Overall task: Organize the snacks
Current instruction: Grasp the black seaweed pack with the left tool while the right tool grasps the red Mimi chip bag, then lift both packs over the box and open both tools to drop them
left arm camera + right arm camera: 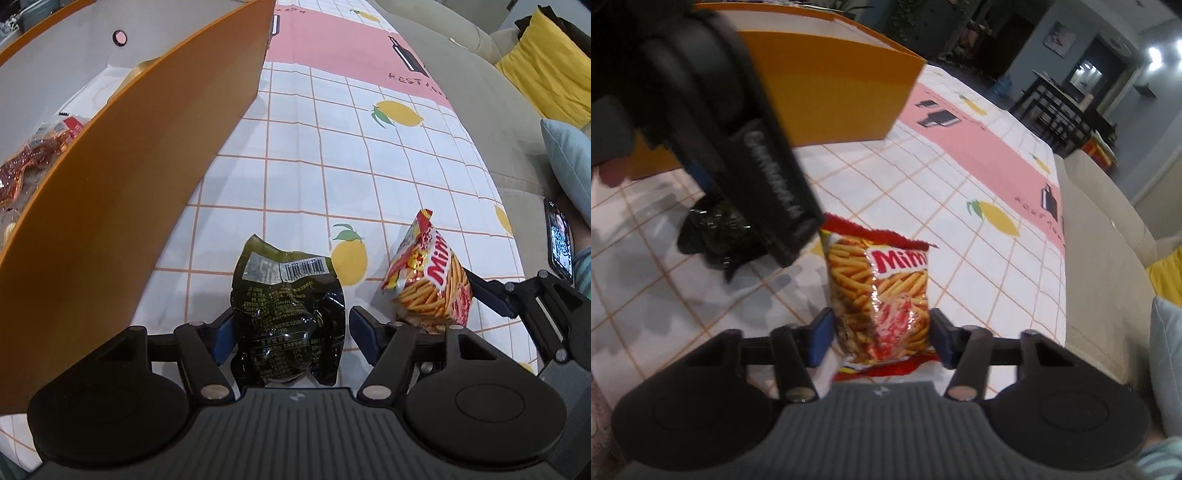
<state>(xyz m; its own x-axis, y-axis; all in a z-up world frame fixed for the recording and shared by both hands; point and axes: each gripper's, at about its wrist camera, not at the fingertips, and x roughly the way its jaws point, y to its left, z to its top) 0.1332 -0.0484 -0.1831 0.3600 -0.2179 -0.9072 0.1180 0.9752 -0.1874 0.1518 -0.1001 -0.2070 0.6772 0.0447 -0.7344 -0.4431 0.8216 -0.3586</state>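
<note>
Both claws straddle snack bags on the counter (pixel 369 155), the left claw (pixel 288 328) released around a dark packet (pixel 288 306), the right claw (pixel 879 336) not yet clenched on a red stick-snack bag (pixel 882 291); squeezing, then lifting toward the orange box (pixel 129 177), likely follows.

My left gripper (pixel 288 328) straddles the dark green snack bag (pixel 290 314) on the checked tablecloth (pixel 295 166), pads apart. Beside it lies the red Mimi packet (pixel 430 284); the orange box (pixel 129 177) stands left.
</note>
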